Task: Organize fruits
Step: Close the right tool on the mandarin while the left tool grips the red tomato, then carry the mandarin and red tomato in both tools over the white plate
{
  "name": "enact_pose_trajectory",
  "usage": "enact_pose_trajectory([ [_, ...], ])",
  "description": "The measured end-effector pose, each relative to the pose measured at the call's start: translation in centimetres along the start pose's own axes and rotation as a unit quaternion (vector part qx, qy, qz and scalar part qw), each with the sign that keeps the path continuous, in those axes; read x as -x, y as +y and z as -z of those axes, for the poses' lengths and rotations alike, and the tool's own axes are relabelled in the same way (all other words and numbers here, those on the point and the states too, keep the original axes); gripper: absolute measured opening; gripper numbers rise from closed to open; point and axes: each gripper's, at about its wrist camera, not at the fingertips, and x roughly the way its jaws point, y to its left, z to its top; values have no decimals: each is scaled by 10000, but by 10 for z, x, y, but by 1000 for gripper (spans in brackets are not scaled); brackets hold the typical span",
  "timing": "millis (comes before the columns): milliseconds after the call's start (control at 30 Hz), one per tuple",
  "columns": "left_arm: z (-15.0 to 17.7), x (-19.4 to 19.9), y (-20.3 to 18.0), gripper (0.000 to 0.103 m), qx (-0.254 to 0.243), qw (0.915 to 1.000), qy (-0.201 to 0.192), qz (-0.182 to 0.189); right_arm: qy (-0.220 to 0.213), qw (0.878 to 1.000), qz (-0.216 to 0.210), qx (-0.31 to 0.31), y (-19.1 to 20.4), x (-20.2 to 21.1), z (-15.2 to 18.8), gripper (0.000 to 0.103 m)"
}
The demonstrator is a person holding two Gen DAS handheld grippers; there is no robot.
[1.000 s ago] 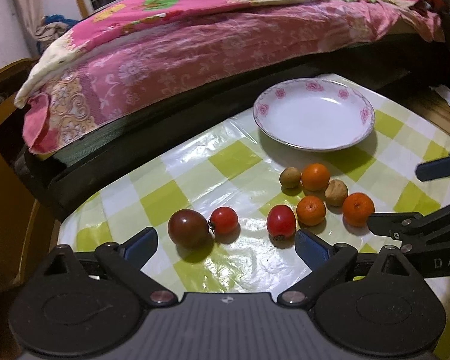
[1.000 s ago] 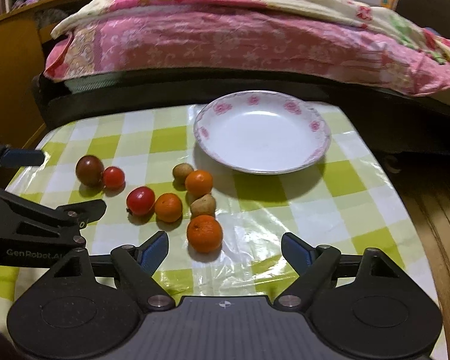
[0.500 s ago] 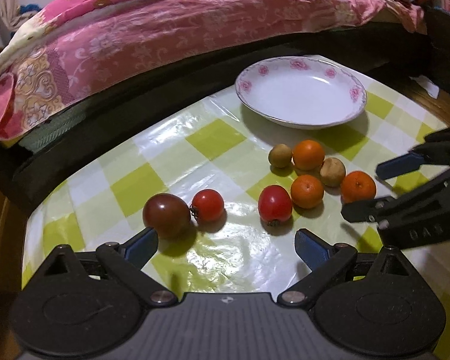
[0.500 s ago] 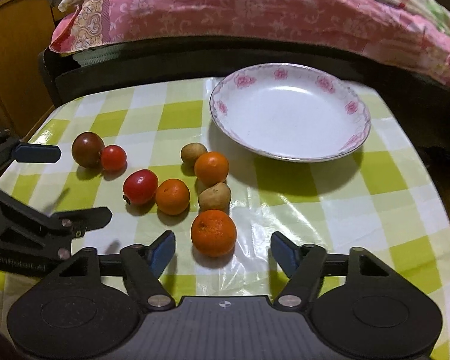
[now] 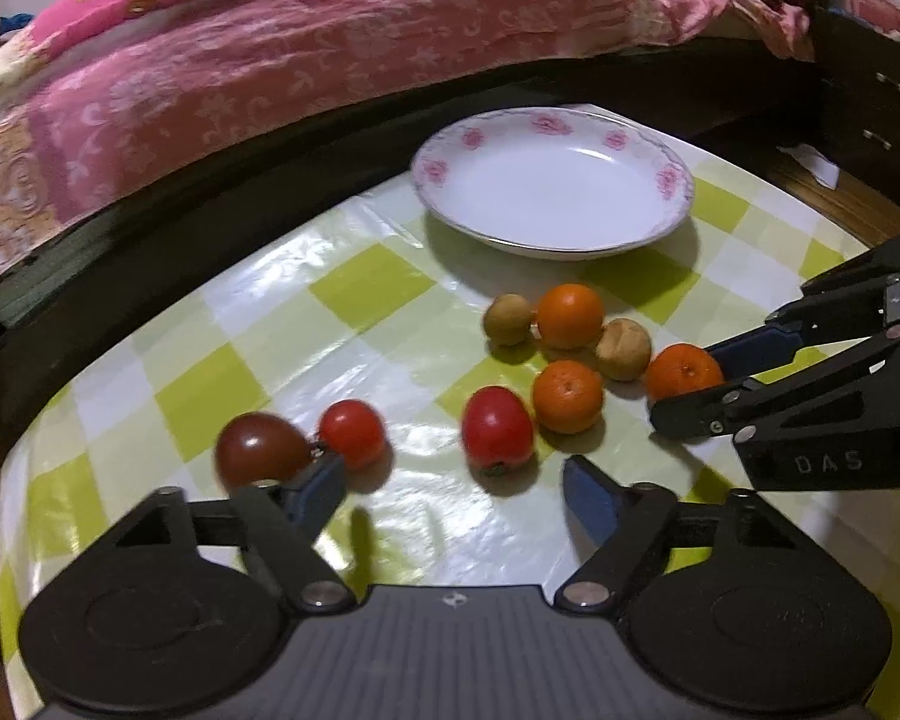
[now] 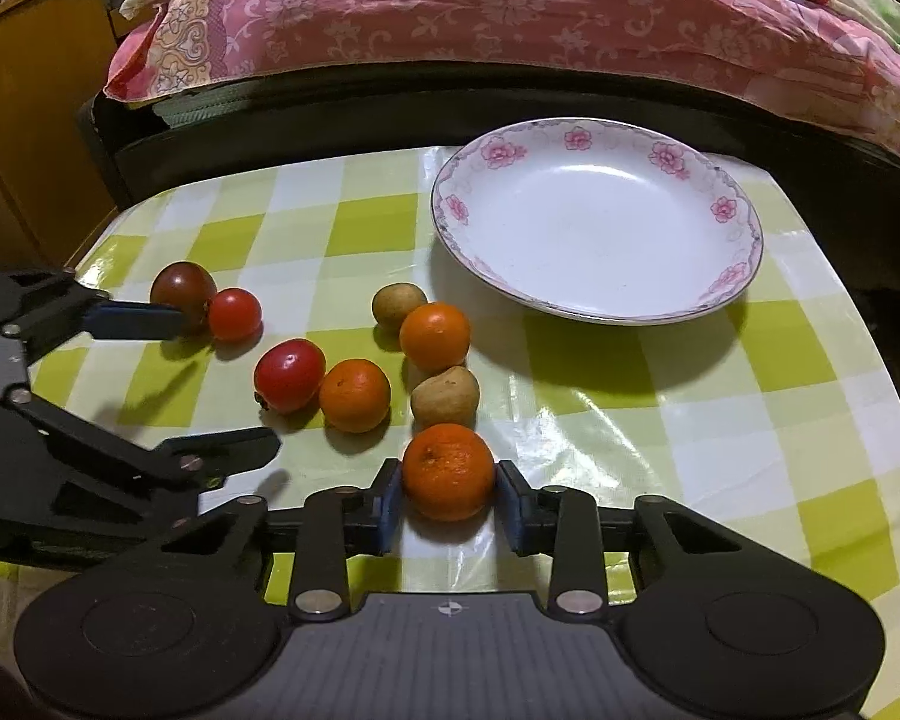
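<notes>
Several fruits lie on a green-checked table in front of a white flowered plate [image 6: 600, 222], which holds nothing. My right gripper [image 6: 450, 504] is closing, and its pads touch both sides of the nearest orange [image 6: 447, 471] on the table. Behind that orange lie a brown fruit [image 6: 445, 397], two more oranges [image 6: 354, 395] [image 6: 435, 337] and another brown fruit [image 6: 397, 303]. My left gripper [image 5: 453, 483] is closing too, but grips nothing. The red tomato [image 5: 498, 429] lies just ahead of its gap. Its left finger [image 5: 318, 492] sits by the dark tomato [image 5: 258, 450] and the small red tomato [image 5: 352, 433].
A bed with a pink floral quilt [image 6: 510, 12] runs along the far side of the table, above a dark frame. A wooden cabinet [image 6: 30, 120] stands at the left. The table's right edge [image 6: 888, 360] drops to a wooden floor.
The right jaws have closed from wide apart onto the nearest orange. The left jaws have narrowed, and the left gripper has come down closer to the tomatoes.
</notes>
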Motion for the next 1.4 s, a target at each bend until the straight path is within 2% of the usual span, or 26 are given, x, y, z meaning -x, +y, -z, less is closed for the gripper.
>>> enact_pose_trajectory([
  [167,-9,-4,-11,76,-241,9995,-171,-72,41,9999,-37,-146,-6,3,0,29],
  [233,-14,-5,-14,64,-238,9996,-165,59,32,9997,-23,-248,-9,5,0,29],
  [300,-15,-6,-17,59,-290,9993,-141,189,20,9994,-47,-340,-12,6,0,29],
  [600,-10,0,-25,49,-745,9965,-269,264,21,9991,-93,-419,-15,10,-1,29],
  [733,-10,-9,-19,49,-786,9967,-105,182,49,9989,-140,-451,-16,11,0,29],
  [833,-13,-14,-9,49,-630,9976,-8,302,63,9987,-147,-485,-16,12,1,29],
  [1067,-14,-16,-7,48,-401,9987,58,317,96,9984,-164,-533,-16,11,3,29],
  [1167,-16,-15,-10,42,-429,9988,72,203,104,9982,-185,-566,-18,11,2,29],
  [1200,-17,-15,-9,37,-411,9990,89,172,107,9980,-197,-598,-18,11,2,29],
  [1300,-20,-15,-2,36,-188,9994,203,215,102,9976,-215,-647,-20,12,2,29],
  [1400,-19,-15,-2,35,-193,9993,246,198,75,9976,-237,-646,-21,13,1,29],
])
